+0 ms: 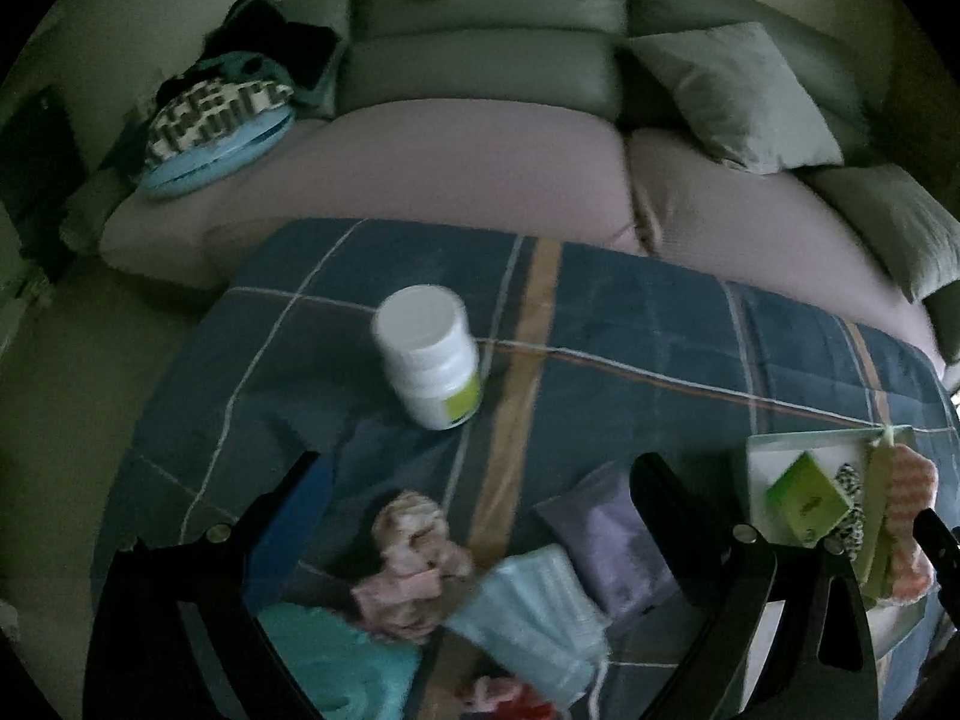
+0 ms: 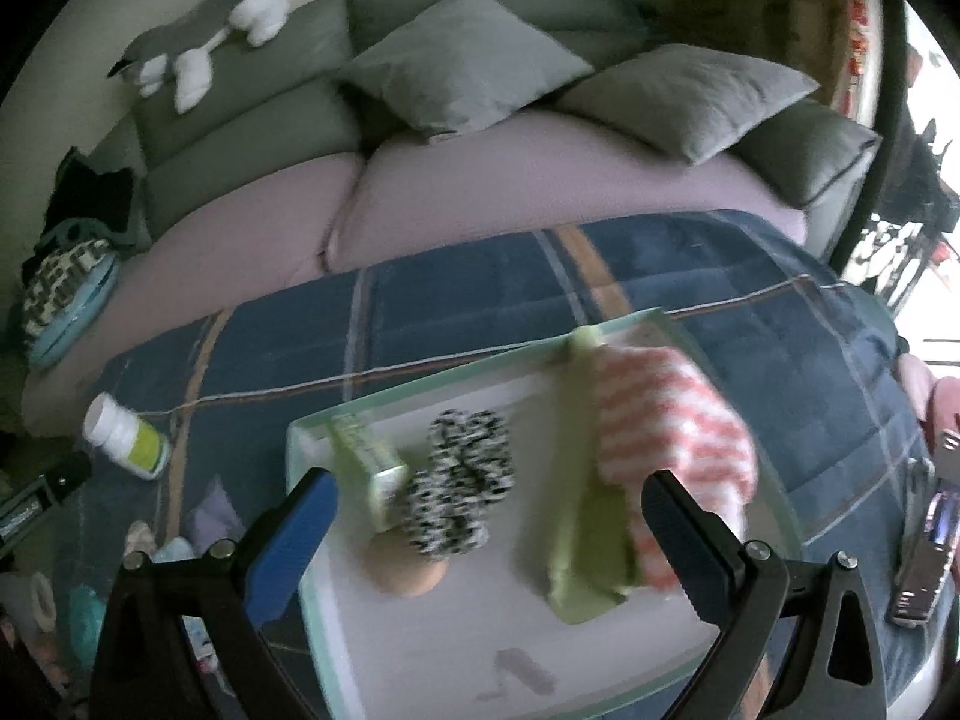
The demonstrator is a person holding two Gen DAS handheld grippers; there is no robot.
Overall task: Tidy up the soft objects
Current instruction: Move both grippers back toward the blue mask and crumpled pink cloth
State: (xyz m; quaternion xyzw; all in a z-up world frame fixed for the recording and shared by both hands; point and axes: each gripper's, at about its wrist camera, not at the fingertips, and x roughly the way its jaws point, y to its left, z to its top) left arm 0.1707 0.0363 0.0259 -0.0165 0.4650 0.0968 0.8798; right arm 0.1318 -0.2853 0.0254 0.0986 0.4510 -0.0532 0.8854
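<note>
While spread wide and empty, left gripper over pink cloth and mask between fingers — right gripper likewise agape, scrunchie and green cloth between fingers in tray.

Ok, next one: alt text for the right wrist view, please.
The open right gripper hovers over a pale tray on a plaid blanket; the tray holds a black-and-white scrunchie, a green box, a green cloth and a pink striped cloth. A white bottle lies left; a sofa stands behind.
</note>
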